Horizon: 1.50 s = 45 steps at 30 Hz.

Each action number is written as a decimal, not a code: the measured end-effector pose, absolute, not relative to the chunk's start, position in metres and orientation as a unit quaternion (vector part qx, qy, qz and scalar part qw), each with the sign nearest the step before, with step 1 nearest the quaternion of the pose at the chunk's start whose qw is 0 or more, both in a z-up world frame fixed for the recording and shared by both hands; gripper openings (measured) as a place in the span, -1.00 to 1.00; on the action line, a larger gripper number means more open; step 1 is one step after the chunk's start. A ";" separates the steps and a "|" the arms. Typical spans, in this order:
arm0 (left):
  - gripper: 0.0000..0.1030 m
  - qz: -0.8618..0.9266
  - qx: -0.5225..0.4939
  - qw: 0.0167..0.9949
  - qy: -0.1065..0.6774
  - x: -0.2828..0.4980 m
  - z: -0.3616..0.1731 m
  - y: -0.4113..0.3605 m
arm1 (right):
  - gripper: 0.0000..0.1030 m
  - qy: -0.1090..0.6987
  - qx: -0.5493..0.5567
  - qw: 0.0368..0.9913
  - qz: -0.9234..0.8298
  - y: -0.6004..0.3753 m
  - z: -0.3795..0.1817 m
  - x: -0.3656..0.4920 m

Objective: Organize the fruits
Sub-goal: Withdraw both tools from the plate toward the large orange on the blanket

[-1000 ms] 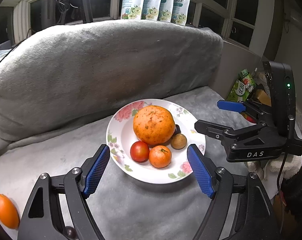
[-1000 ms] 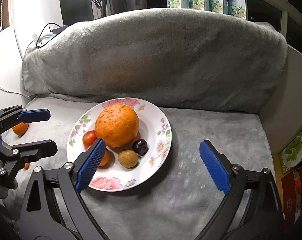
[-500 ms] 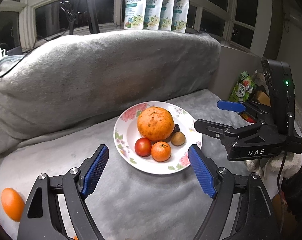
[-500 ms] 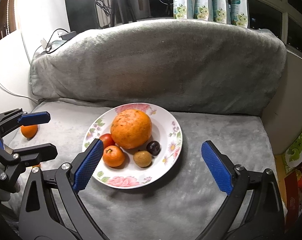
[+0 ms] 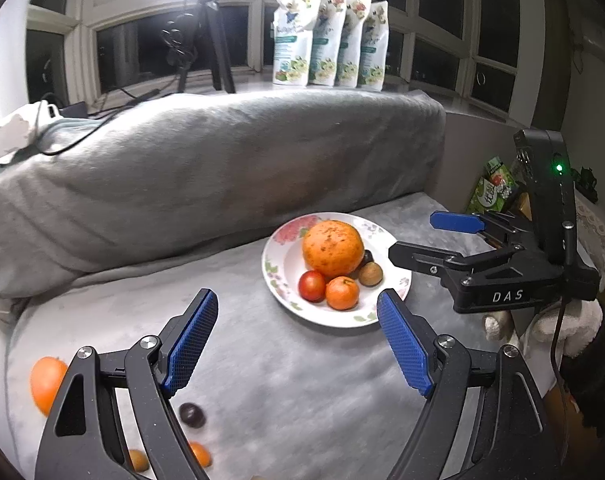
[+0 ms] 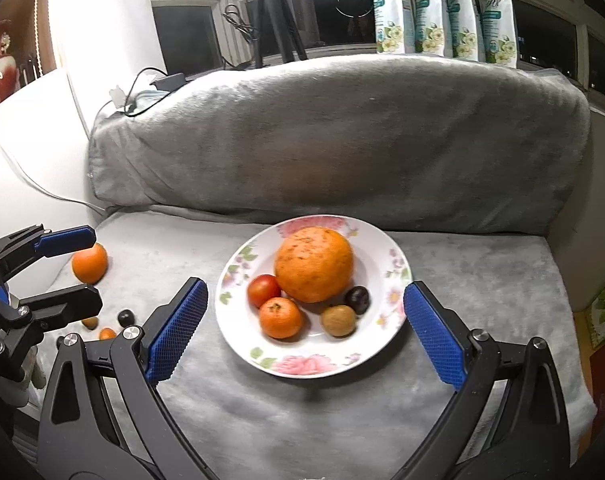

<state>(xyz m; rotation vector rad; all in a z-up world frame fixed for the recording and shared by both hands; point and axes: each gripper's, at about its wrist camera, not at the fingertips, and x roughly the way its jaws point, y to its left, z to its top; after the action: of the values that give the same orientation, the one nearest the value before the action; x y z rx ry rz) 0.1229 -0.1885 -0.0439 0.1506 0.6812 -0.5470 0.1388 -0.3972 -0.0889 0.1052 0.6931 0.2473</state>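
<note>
Five fruits sit together on a floral-rimmed plate [image 6: 386, 240] on a grey blanket-covered sofa seat [image 6: 482, 280]: a large orange [image 6: 313, 264] toward 12 o'clock on the plate, a red tomato [image 6: 263, 290] at 9 o'clock, a small tangerine [image 6: 280, 317] at 7 o'clock, a brown kiwi-like fruit [image 6: 338, 321] at 5 o'clock and a dark plum [image 6: 357, 299] at 3 o'clock, tucked against the large orange. Both tools hang above the seat with nothing between their blue pads. In its own view, the right tool [image 6: 306, 340] stands wide, its pads flanking the plate's near half without touching it. The left tool [image 5: 298, 344] is likewise wide open over bare blanket, the plate lying at its 1 o'clock.

Four more pieces lie loose on the seat, well apart from the plate at its 9 o'clock in the right wrist view: a medium orange [image 6: 89, 263] near the seat's edge, a second dark plum [image 6: 126, 317], and two small orange fruits [image 6: 107, 333], one of them partly hidden behind the tool's frame. A grey back cushion [image 6: 342, 140] rises behind the seat; four printed pouches [image 5: 330, 36] and a tripod [image 5: 210, 40] stand on the window ledge at 12 o'clock.
</note>
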 end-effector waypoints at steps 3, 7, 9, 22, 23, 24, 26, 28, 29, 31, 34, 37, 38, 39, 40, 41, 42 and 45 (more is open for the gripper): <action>0.60 -0.256 0.070 0.908 0.325 0.116 -0.042 -0.176 | 0.95 0.338 0.051 0.931 0.128 -0.389 -0.086 0.139; 0.59 -0.243 0.067 0.913 0.320 0.110 -0.042 -0.159 | 0.95 0.341 0.051 0.928 0.142 -0.375 -0.084 0.141; 0.60 -0.235 0.066 0.916 0.318 0.107 -0.042 -0.150 | 0.95 0.340 0.043 0.928 0.147 -0.365 -0.083 0.143; 0.59 -0.173 0.035 0.930 0.323 0.099 -0.051 -0.073 | 0.95 0.347 0.006 0.919 0.186 -0.290 -0.078 0.157; 0.59 -0.167 0.028 0.930 0.326 0.099 -0.053 -0.065 | 0.95 0.348 0.003 0.918 0.190 -0.284 -0.079 0.158; 0.59 -0.162 0.024 0.931 0.327 0.100 -0.055 -0.059 | 0.95 0.350 0.000 0.916 0.194 -0.278 -0.080 0.160; 0.59 -0.151 0.011 0.931 0.331 0.100 -0.058 -0.045 | 0.95 0.353 -0.007 0.913 0.203 -0.266 -0.082 0.162; 0.59 -0.140 0.001 0.932 0.334 0.101 -0.062 -0.032 | 0.95 0.355 -0.014 0.911 0.211 -0.254 -0.083 0.164; 0.59 -0.137 -0.002 0.932 0.336 0.102 -0.064 -0.026 | 0.95 0.356 -0.017 0.909 0.215 -0.249 -0.084 0.165; 0.59 -0.128 -0.014 0.931 0.340 0.102 -0.069 -0.013 | 0.95 0.358 -0.020 0.907 0.222 -0.240 -0.086 0.169; 0.59 -0.119 -0.033 0.930 0.346 0.104 -0.076 0.004 | 0.95 0.362 -0.021 0.902 0.235 -0.227 -0.088 0.174; 0.59 -0.108 -0.056 0.928 0.352 0.107 -0.082 0.020 | 0.95 0.368 -0.020 0.895 0.251 -0.213 -0.090 0.179; 0.59 -0.106 -0.062 0.927 0.355 0.108 -0.085 0.024 | 0.95 0.370 -0.021 0.893 0.256 -0.209 -0.090 0.181; 0.59 -0.105 -0.066 0.925 0.359 0.109 -0.087 0.028 | 0.95 0.371 -0.021 0.891 0.261 -0.204 -0.091 0.183; 0.59 -0.104 -0.068 0.924 0.361 0.110 -0.089 0.029 | 0.95 0.373 -0.022 0.888 0.267 -0.198 -0.092 0.185; 0.59 -0.103 -0.070 0.924 0.363 0.112 -0.091 0.031 | 0.95 0.375 -0.023 0.886 0.272 -0.194 -0.093 0.187; 0.59 -0.101 -0.073 0.923 0.365 0.113 -0.093 0.034 | 0.95 0.378 -0.024 0.884 0.276 -0.189 -0.094 0.189; 0.59 -0.099 -0.084 0.920 0.371 0.119 -0.100 0.040 | 0.95 0.385 -0.026 0.875 0.292 -0.172 -0.097 0.195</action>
<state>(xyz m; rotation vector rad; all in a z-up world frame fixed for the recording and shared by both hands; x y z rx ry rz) 0.1188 0.0398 -0.1002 -0.1727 0.7624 -0.2040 0.1947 -0.1724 -0.0972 -0.0543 0.8045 0.6096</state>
